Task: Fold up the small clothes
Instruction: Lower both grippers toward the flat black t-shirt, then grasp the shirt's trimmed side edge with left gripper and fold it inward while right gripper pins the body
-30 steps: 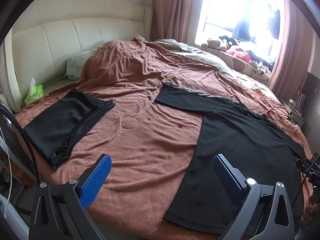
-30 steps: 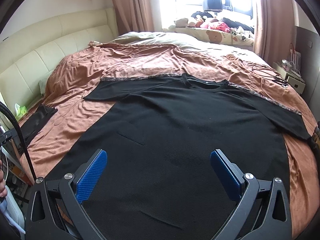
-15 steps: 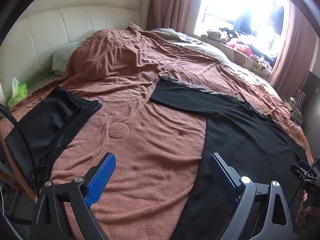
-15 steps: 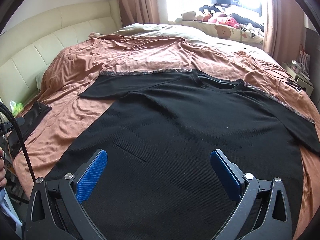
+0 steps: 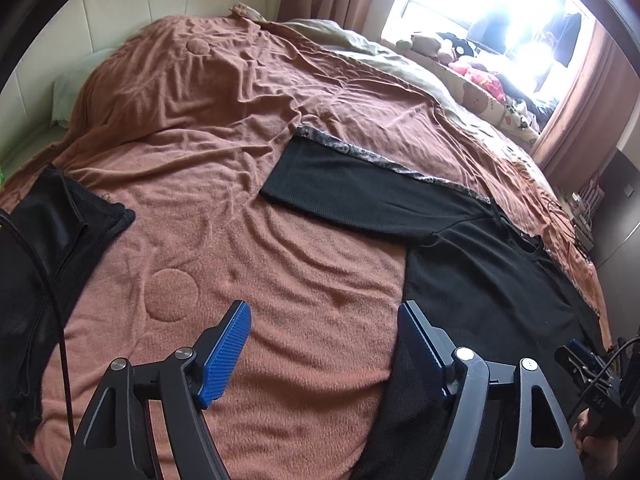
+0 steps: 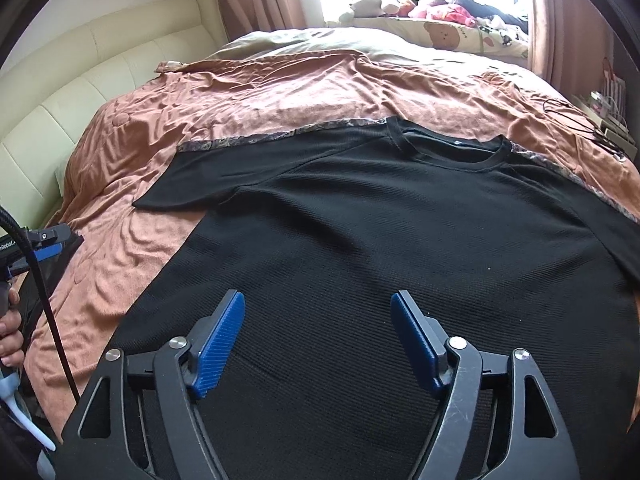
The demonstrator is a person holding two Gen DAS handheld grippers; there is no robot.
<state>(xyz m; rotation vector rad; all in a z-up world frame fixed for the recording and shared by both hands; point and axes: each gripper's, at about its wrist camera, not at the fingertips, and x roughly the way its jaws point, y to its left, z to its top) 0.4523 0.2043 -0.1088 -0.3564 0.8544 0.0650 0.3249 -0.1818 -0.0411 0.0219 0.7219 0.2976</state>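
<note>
Both grippers tilt down over the bed, jaws closing with nothing pinched. The left gripper straddles the black T-shirt's side edge; the right gripper hangs above its lower body. The shirt lies flat on the brown blanket, collar toward the window, sleeves spread sideways.

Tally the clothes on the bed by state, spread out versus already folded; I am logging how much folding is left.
Spread flat: 1, the black T-shirt, sleeves out on the brown blanket.
Already folded: 1, the folded black garment near the blanket's left edge.
Total: 2 garments.
</note>
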